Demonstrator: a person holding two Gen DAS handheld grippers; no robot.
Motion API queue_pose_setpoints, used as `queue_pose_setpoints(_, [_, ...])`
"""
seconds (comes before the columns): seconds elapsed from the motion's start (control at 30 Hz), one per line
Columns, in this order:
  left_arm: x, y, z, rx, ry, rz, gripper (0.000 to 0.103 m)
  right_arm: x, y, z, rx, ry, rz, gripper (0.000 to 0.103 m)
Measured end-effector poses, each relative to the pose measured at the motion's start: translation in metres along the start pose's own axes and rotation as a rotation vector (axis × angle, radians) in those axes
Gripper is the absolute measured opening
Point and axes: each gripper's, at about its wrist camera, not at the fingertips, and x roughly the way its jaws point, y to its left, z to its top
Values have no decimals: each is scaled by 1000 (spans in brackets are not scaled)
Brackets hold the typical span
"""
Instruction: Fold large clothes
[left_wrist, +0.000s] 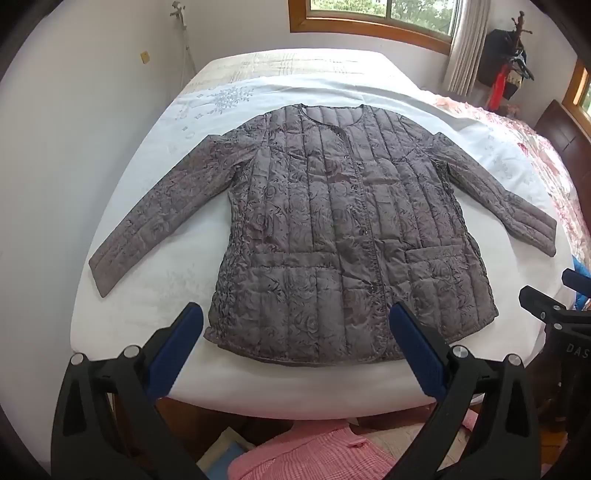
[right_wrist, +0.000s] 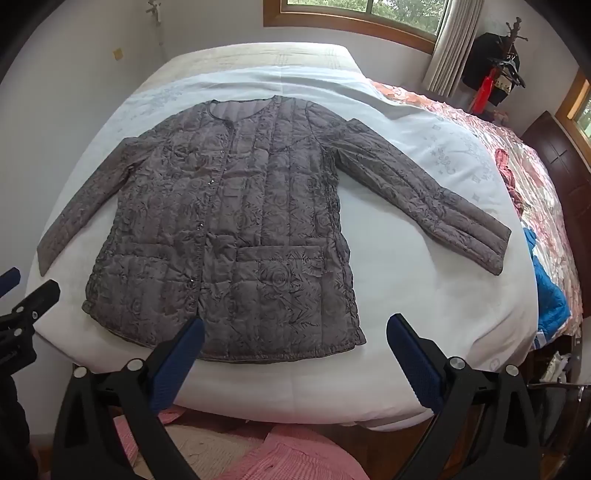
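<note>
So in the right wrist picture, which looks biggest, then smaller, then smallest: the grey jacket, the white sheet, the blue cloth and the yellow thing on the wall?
1. White sheet
2. Grey jacket
3. Blue cloth, partly hidden at the bed's edge, so unsure
4. Yellow thing on the wall, tiny, but also far away

The only readable lettering is "DAS" in pale capitals on the black body of the right gripper (left_wrist: 569, 317), seen in the left wrist view well off to the right of the left fingers (left_wrist: 184, 332); the picture's edge cuts it off, so any further letters cannot be told. The same kind of marking on the left gripper (right_wrist: 22, 295), at the left edge of the right wrist view, is too dark and small to read.
</note>
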Motion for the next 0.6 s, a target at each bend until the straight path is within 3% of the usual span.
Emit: queue_pose_setpoints(0.6, [6,0,2,8,-1,19,100,4,0,1,-1,1,-1,99])
